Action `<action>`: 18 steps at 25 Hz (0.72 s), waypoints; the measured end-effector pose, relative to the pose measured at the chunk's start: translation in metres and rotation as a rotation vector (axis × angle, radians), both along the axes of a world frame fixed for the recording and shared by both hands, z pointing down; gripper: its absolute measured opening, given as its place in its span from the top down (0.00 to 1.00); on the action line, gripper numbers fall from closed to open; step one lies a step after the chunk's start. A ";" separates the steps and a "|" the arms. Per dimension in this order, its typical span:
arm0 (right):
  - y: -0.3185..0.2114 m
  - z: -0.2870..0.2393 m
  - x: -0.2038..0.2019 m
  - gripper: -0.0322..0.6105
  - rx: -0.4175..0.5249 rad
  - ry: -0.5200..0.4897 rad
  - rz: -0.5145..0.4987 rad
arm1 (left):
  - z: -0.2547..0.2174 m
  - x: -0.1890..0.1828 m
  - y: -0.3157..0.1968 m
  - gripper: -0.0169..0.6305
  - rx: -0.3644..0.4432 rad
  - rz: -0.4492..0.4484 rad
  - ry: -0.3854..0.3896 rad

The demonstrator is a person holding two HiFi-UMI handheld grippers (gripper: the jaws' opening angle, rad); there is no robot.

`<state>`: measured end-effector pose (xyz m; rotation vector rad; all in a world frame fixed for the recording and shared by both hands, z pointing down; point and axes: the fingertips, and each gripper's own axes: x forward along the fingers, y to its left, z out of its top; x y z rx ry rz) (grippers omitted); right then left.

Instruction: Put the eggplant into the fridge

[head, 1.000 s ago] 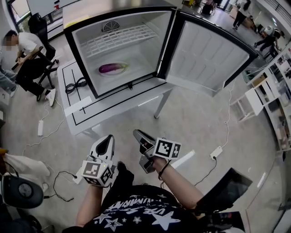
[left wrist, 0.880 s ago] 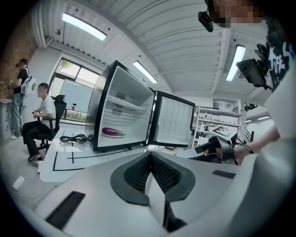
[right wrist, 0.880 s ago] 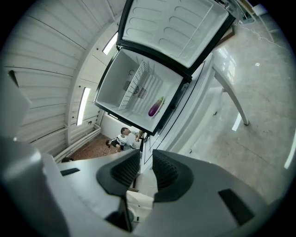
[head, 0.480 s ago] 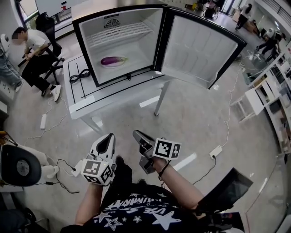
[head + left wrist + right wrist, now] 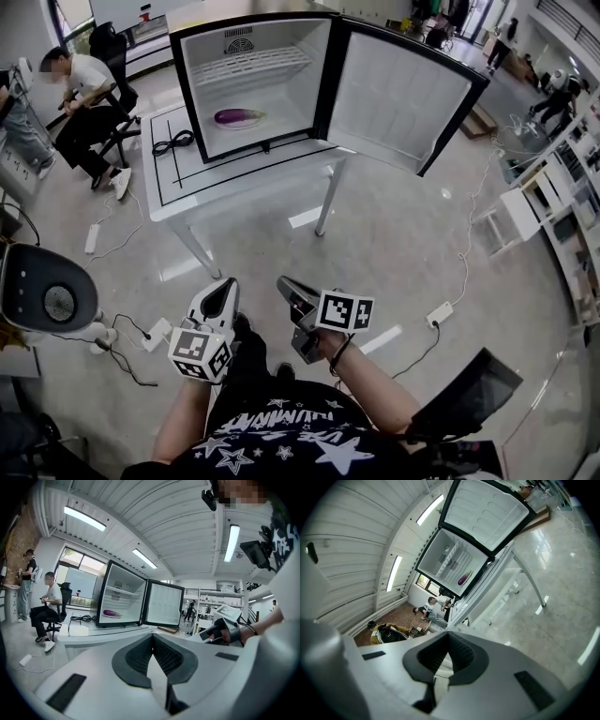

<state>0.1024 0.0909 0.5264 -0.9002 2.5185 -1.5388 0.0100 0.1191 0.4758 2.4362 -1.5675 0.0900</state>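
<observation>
- Print on the wearer's dark, star-patterned shirt (image 5: 281,441), at the bottom centre of the head view, is cut off by the frame edge and cannot be read.
- A round grey-and-white device (image 5: 42,295) at the left edge is partly out of frame. A dark angular object (image 5: 469,394) at the lower right is hard to identify.
- The fridge (image 5: 192,94) stands open on a white table (image 5: 234,178) in the upper centre, with its door (image 5: 398,103) swung wide to the right.
- The eggplant (image 5: 238,117) lies on its side on the fridge floor, on a pale dish whose outline is barely visible. Above it a white wire shelf (image 5: 248,66) holds nothing.
- A coiled black cable (image 5: 172,143) rests on the table just left of the fridge.
- The left gripper (image 5: 225,284) and right gripper (image 5: 284,283) hang low in the frame, well apart from the table. Each one's jaws are closed tip to tip, with nothing between them.
- The marker cubes (image 5: 200,354) carry black-and-white square patterns and no readable words.
- A seated person (image 5: 80,94) sits in the upper left corner.
</observation>
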 end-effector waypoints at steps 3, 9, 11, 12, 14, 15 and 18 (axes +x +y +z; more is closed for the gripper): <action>0.011 -0.002 0.001 0.94 0.023 0.020 -0.019 | -0.003 0.002 0.014 0.96 0.008 -0.016 -0.003; 0.031 -0.007 -0.001 0.94 0.041 0.016 -0.047 | -0.004 0.001 0.036 0.96 0.003 -0.031 -0.018; 0.038 -0.006 0.000 0.94 0.036 0.015 -0.049 | -0.006 0.002 0.041 0.96 0.006 -0.035 -0.021; 0.040 -0.006 0.001 0.94 0.032 0.015 -0.049 | -0.007 0.003 0.044 0.96 0.008 -0.037 -0.021; 0.047 -0.005 0.004 0.94 0.026 0.014 -0.048 | -0.008 0.007 0.050 0.96 0.008 -0.036 -0.020; 0.050 -0.005 0.006 0.94 0.026 0.013 -0.048 | -0.008 0.009 0.054 0.96 0.007 -0.032 -0.021; 0.054 -0.008 0.010 0.94 0.035 0.009 -0.041 | -0.007 0.015 0.060 0.96 0.003 -0.024 -0.027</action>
